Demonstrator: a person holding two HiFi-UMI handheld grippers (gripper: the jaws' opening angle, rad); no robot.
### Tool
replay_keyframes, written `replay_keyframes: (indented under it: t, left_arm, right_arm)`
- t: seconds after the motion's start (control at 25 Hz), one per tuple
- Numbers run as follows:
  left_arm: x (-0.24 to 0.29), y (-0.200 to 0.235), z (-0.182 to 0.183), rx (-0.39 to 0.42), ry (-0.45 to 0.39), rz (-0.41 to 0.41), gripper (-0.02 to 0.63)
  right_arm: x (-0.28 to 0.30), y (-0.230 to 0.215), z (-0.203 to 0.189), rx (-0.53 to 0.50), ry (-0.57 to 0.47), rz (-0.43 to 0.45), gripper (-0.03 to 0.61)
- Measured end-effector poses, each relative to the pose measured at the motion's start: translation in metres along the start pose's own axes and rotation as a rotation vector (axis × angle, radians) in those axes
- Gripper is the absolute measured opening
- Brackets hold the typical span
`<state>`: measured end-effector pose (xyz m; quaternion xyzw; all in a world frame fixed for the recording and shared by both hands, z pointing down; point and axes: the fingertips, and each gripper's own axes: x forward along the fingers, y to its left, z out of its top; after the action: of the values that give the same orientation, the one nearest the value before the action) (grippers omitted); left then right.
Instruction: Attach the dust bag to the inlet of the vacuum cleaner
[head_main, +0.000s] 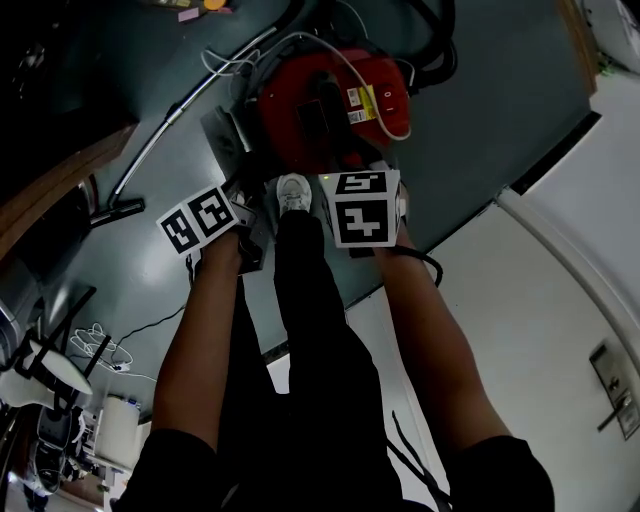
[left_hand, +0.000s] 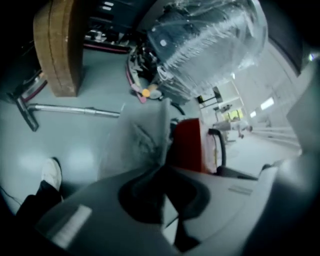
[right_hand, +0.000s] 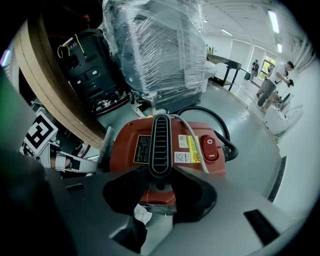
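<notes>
Dust bag (left_hand: 144, 142): pinched edge-on in left gripper (left_hand: 164, 171) — feed it square to the inlet.
Vacuum (right_hand: 125, 150): right gripper (right_hand: 160, 174) clamps handle (right_hand: 160, 135) — brace it.

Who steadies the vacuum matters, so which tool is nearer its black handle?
Right. The right tool clamps the handle; the left tool, beside the vacuum, pinches the dust bag.
</notes>
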<state>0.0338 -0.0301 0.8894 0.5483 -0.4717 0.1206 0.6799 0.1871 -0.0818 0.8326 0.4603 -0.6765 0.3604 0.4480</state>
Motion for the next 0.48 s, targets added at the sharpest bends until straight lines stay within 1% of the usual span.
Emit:
replay_keyframes:
  t: [0.12, 0.28, 0.4, 0.48]
  left_arm:
    - [-0.0018, -0.0005, -0.0033, 0.029, 0.012, 0.005, 0.002]
    - [-0.0042, 0.0024, -0.0044, 0.107, 0.029, 0.040, 0.006]
    - [-0.0066, 0.0059, -0.0056, 0.106, 0.037, 0.041, 0.012]
    - [-0.0094, 0.0087, -0.0033, 0.096, 0.022, 0.037, 0.031]
  right_arm:
    - [-0.0006, -0.0021, 0.0006, 0.003, -0.002, -0.010, 0.141]
    - [0.0002, -0.0011, 0.0007, 0.005, 0.002, -0.012, 0.141]
    - [0.0000, -0.0018, -0.0004, 0.007, 0.006, -0.012, 0.141]
    - [0.0001, -0.0024, -0.0008, 0.010, 0.007, -0.016, 0.141]
